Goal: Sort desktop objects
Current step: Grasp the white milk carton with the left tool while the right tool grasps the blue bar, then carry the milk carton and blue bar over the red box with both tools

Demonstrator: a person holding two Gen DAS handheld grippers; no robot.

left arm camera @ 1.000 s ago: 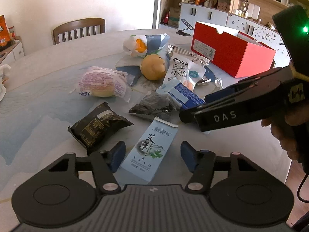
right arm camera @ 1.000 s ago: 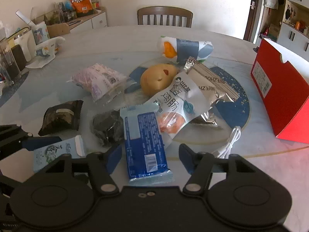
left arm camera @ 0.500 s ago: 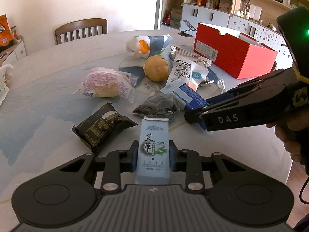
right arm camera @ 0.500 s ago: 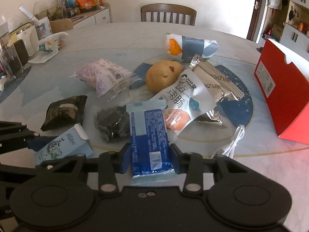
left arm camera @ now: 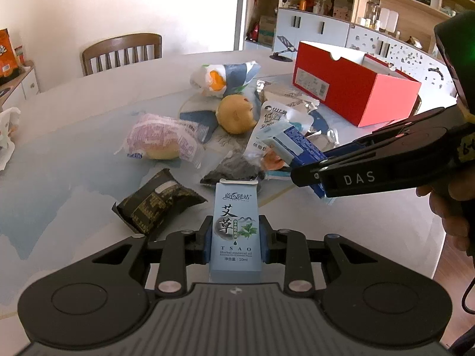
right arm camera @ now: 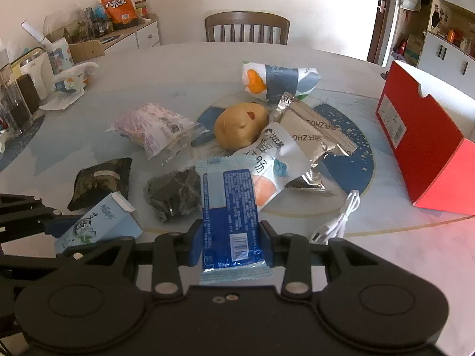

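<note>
Herbal oil box (left arm camera: 235,231): one, pale blue, clamped in your left claw (left arm camera: 235,241), both blue pads on its long sides, its flap end pointing to 12 o'clock. Blue wipes packet (right arm camera: 231,222): one, clamped the same way in your right claw (right arm camera: 231,244), barcode end toward the camera, far end pointing to 12 o'clock. Both items look lifted clear of the bench (right arm camera: 184,68), though contact under the near ends is hidden.

Count still lying on the bench:
- two dark snack packs: a flat one (right arm camera: 101,179) at 10 o'clock of the right claw, a crumpled one (right arm camera: 173,194) just beside the wipes packet at 11
- one pink bread bag (right arm camera: 154,130) farther out at 11
- one yellow plush toy (right arm camera: 242,124) at 12
- one white sausage pouch (right arm camera: 274,155) at 1, touching the toy
- one silver foil pack (right arm camera: 311,130) under the pouch's far edge
- one white and navy bag (right arm camera: 279,81) beyond the toy
- one white cable (right arm camera: 338,218) coiled at 2
- one red box (right arm camera: 427,148), lid off, at 2 to 3

Pose: in the left view your right claw comes in from 3 o'clock, held level, fingers pointing to 9, your hand (left arm camera: 451,207) wrapped on the grip. In the right view your left claw sits at 9 o'clock, with the oil box tilted up toward 1.
</note>
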